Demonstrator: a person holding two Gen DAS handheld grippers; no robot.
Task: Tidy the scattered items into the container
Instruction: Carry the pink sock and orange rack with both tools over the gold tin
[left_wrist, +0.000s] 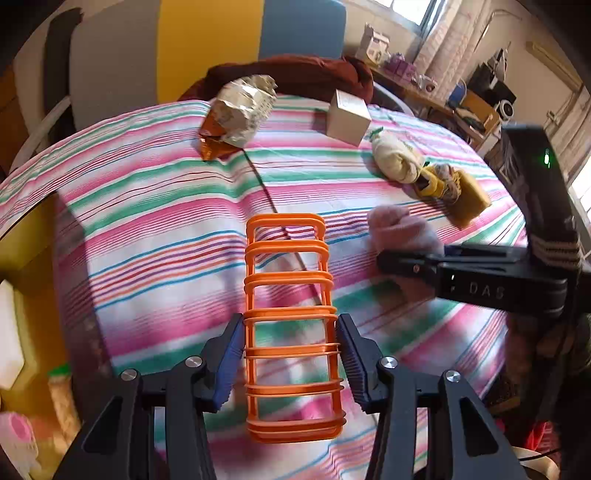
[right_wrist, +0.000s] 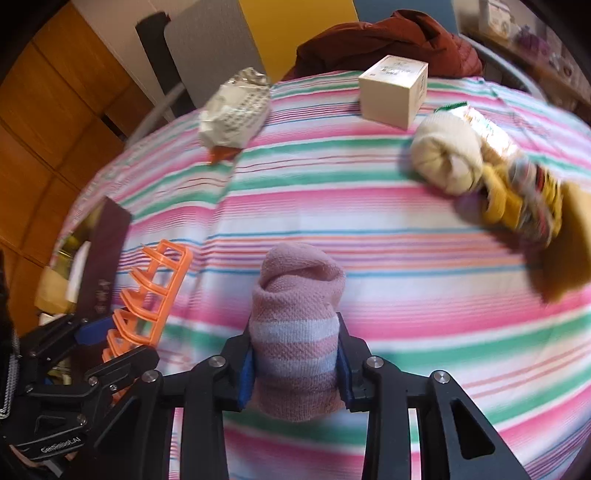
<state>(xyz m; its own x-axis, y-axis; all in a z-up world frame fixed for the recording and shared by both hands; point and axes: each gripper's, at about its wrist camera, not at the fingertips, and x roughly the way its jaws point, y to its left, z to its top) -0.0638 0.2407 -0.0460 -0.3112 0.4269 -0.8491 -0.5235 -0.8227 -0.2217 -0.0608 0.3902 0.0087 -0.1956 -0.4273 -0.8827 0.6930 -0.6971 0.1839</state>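
On the left, the left claw (left_wrist: 290, 345) is clenched on an orange plastic rack (left_wrist: 290, 325), a ladder-like frame of looped bars, its blue pads (left_wrist: 231, 354) pressing both long sides and holding it above the striped bedspread (left_wrist: 166, 229). In the right wrist view the same rack (right_wrist: 147, 295) shows at the left edge, tilted upward in that claw. Farther back on the bedspread lies a crumpled snack bag (left_wrist: 240, 110), white and silver with an orange end. To its right stands a small cream cardboard box (left_wrist: 347, 118), and behind it a dark red jacket (left_wrist: 295, 74) is heaped at the far edge. Right of the box a rolled cream sock (left_wrist: 397, 158) lies touching a yellow patterned bundle (left_wrist: 439, 182) and a yellow sponge (left_wrist: 471, 199). The right claw (right_wrist: 295, 363) grips a rolled pink striped sock (right_wrist: 297, 332) between its pads, lifted over the bedspread's middle, well apart from the other items.
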